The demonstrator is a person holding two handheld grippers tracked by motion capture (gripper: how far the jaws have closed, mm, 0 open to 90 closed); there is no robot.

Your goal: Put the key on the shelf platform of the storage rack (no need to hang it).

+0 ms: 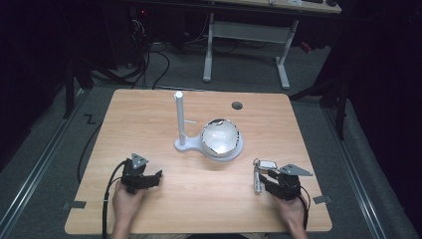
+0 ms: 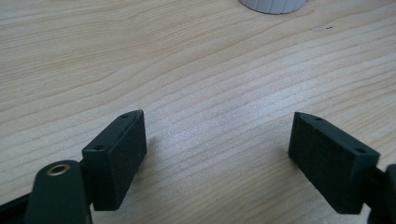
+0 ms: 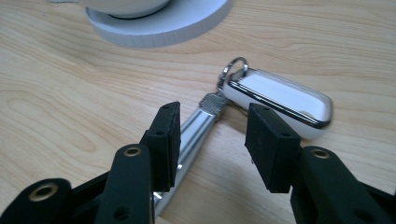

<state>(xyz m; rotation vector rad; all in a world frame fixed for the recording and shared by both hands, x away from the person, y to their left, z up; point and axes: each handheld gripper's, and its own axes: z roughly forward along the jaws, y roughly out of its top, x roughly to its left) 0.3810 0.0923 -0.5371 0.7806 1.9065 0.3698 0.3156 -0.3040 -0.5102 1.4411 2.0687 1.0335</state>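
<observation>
A white key fob [image 3: 280, 95] on a metal ring [image 3: 231, 65], joined to a silver strap [image 3: 196, 135], lies on the wooden table [image 1: 149, 119] at the front right; the fob [image 1: 267, 164] and strap [image 1: 257, 179] also appear from above. My right gripper [image 3: 212, 135] is open, its jaws straddling the strap just behind the fob; from above it [image 1: 266, 178] sits at the strap's right. My left gripper [image 2: 217, 140] stands open over bare wood at the front left [image 1: 152, 177], nothing between its jaws.
A white stand [image 1: 209, 144] with a tall post [image 1: 179, 117] and a shiny domed bowl [image 1: 220, 134] occupies the table's middle. A round cable hole [image 1: 237, 105] is at the back. Another desk frame [image 1: 246, 45] stands on the floor beyond.
</observation>
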